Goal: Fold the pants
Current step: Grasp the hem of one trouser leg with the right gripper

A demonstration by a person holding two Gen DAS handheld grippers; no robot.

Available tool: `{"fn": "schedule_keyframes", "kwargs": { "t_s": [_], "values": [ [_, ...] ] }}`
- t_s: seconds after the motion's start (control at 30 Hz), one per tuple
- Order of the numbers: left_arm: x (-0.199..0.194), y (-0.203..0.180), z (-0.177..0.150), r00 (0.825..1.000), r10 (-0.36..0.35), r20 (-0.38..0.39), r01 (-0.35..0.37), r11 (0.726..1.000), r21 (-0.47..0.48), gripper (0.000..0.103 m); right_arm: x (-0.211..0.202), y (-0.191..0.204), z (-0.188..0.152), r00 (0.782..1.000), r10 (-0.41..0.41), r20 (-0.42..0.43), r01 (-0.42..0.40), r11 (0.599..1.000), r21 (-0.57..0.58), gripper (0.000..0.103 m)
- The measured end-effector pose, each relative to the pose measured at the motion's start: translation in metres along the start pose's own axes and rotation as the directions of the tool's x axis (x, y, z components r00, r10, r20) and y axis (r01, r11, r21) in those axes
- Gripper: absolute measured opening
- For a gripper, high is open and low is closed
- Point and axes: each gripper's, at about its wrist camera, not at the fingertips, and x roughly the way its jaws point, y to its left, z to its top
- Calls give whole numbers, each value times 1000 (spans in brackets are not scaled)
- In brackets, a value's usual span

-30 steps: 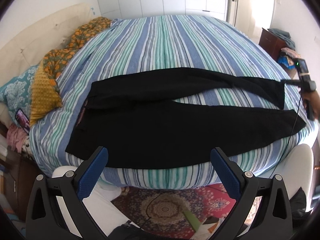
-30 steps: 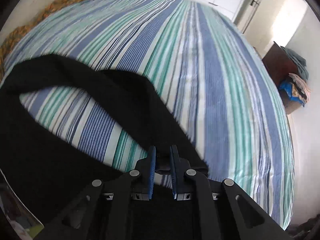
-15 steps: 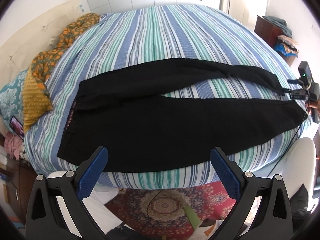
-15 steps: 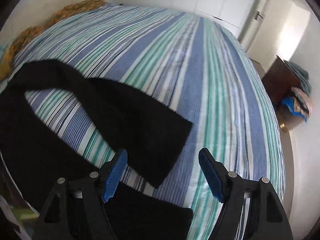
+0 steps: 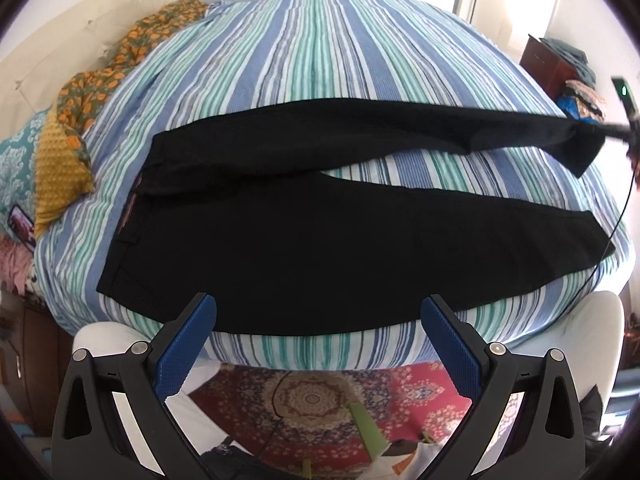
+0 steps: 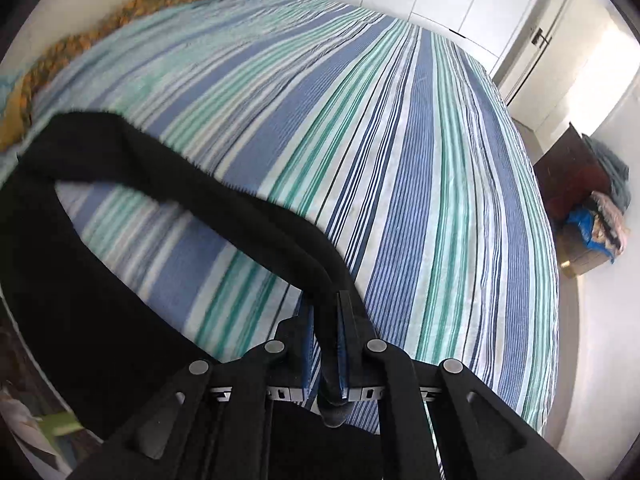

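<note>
I see the pants [image 5: 320, 240] spread across the near half of the bed [image 5: 340, 52], waistband to my left, legs running right. The far leg's end hangs above the bed at the right edge, in my right tongs [image 6: 334, 344]. A blanket [image 5: 80, 96] lies along the bed's left side; a rug [image 5: 320, 400] lies on the floor below the near edge, between my left tongs [image 5: 318, 344].
</note>
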Motion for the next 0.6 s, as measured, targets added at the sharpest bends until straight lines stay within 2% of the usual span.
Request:
{"fn": "schedule_keyframes", "kwargs": {
  "t_s": [0.1, 0.13, 0.17, 0.2, 0.27, 0.3, 0.33, 0.37, 0.47, 0.53, 0.6],
  "values": [
    [5, -16, 5, 1000, -17, -8, 17, 999, 49, 102, -29, -42, 52, 999, 51, 2, -51, 995, 80, 8],
    [5, -21, 6, 1000, -16, -3, 16, 998, 67, 102, -23, -59, 69, 997, 75, -22, -72, 990, 119, 8],
    [3, -24, 7, 1000, -14, 5, 13, 997, 82, 102, -9, -76, 84, 994, 98, -49, -88, 981, 172, 14],
    [1, -26, 7, 1000, -10, 15, 9, 995, 95, 102, 7, -93, 95, 994, 92, -59, -76, 971, 226, 40],
    [-3, -26, 6, 999, 4, 36, -8, 994, 111, 102, 31, -120, 96, 998, -56, -37, 65, 950, 304, 71],
    [-3, -24, 5, 999, 13, 41, -17, 994, 111, 102, 42, -133, 90, 991, -124, -42, 131, 927, 351, 72],
    [0, -21, 5, 999, 20, 38, -24, 994, 106, 102, 52, -147, 78, 989, -140, -52, 149, 897, 416, 72],
    [4, -18, 4, 999, 22, 24, -24, 995, 95, 102, 59, -159, 61, 992, -116, -41, 121, 862, 493, 71],
    [21, -11, 7, 999, -13, -39, 15, 998, 56, 102, 80, -180, 1, 999, 13, 40, -37, 721, 692, 71],
    [27, -13, 9, 998, -21, -60, 24, 998, 57, 102, 100, -181, -33, 983, 135, 121, -179, 608, 773, 71],
    [27, -20, 8, 998, -13, -56, 17, 997, 76, 102, 119, -177, -52, 966, 192, 173, -250, 526, 813, 71]
  ]
}}
